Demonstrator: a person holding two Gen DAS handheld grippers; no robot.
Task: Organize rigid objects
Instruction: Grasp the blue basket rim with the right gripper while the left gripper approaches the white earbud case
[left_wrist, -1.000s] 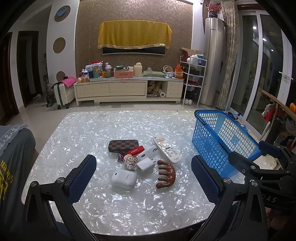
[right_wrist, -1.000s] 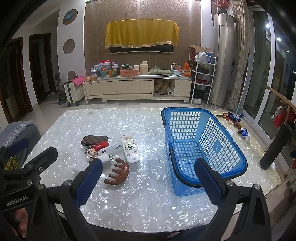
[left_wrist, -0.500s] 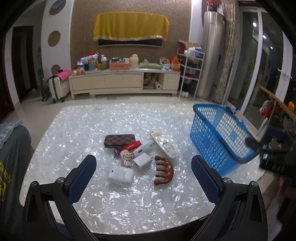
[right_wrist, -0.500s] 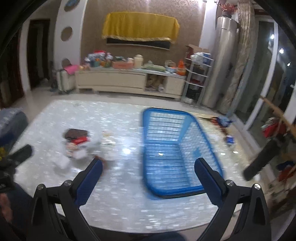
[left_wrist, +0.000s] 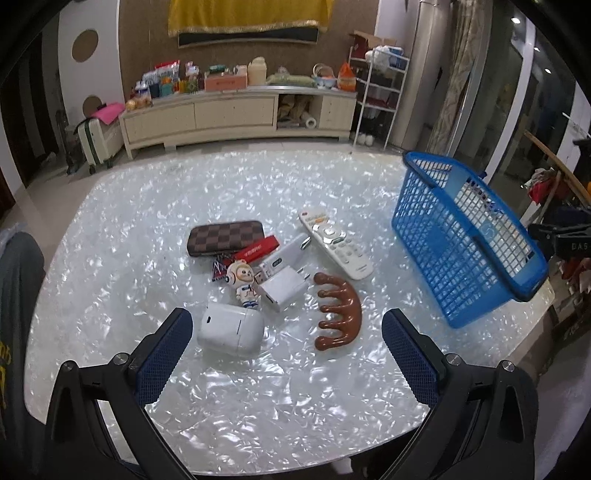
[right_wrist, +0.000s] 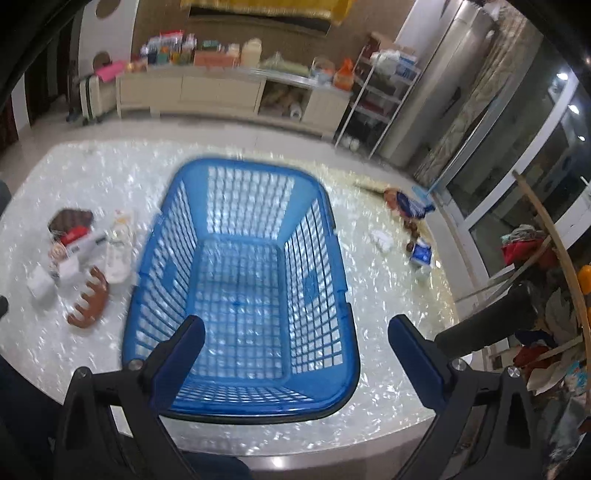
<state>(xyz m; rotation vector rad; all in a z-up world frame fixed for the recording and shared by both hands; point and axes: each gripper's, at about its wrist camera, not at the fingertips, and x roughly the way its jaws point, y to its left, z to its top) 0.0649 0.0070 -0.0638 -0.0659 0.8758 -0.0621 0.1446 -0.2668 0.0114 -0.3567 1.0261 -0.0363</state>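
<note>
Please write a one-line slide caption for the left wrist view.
Open left gripper above white case and brown comb; blue basket at right.

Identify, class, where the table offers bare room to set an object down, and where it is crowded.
Bare table lies beyond the checkered case, between the wooden comb and the blue basket, and along the near edge before the left gripper. It is crowded around the astronaut figurine.

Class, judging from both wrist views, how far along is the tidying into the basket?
Done: nothing; the blue basket is empty. In hand: nothing; left gripper and right gripper are open. Left: the white case, wooden comb, remote, charger and checkered pouch lie on the table.
</note>
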